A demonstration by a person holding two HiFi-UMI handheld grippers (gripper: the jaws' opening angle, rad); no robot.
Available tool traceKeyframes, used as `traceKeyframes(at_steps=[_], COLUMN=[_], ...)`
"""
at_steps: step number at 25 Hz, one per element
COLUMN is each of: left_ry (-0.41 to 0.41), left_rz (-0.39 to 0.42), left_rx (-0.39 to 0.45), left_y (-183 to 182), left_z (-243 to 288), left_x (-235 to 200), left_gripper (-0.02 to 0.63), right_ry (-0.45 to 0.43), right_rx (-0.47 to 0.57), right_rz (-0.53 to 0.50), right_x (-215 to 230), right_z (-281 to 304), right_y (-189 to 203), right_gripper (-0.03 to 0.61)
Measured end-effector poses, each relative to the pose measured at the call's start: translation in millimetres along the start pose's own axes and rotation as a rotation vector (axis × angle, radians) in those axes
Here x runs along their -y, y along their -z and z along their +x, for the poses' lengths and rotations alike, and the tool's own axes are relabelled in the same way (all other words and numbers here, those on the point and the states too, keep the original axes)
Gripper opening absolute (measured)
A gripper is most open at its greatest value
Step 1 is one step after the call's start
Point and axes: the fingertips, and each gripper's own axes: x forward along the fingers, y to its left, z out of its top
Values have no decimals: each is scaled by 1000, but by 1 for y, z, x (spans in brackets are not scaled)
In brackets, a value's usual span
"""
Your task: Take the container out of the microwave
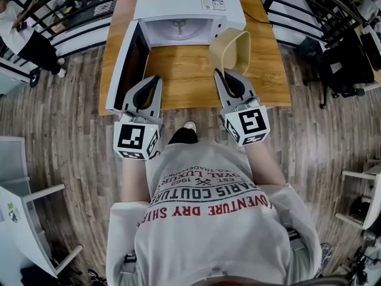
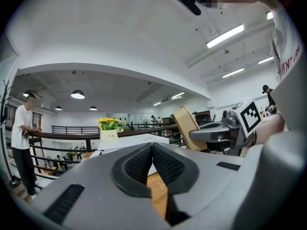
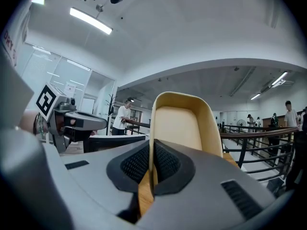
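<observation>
A beige plastic container hangs tilted above the wooden table, in front of the open white microwave. My right gripper is shut on its rim, and in the right gripper view the container rises straight from between the jaws of my right gripper. The microwave's cavity shows its glass plate and nothing on it. Its door stands swung out to the left. My left gripper is shut on nothing, held over the table by the door. The left gripper view shows my left gripper with its pads together.
A small pot of yellow flowers stands on the microwave. Black railings run behind the table. A person stands at the far left by the rail. White furniture stands on the floor at left.
</observation>
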Motion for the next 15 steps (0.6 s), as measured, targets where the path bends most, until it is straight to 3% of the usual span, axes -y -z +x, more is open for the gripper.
traceKeyframes(at_steps=[6,15], left_ry=[10,-15], left_rz=[30,23], left_rx=[30,8], left_y=[-9,-2], left_z=[-8,-15], left_x=[12,9], left_gripper=[17,17], right_ry=[-7,-4], right_rx=[-9,-3], right_rz=[8,12], right_x=[-2,-9], right_z=[-6,-9], right_y=[3,4], right_gripper=[29,29])
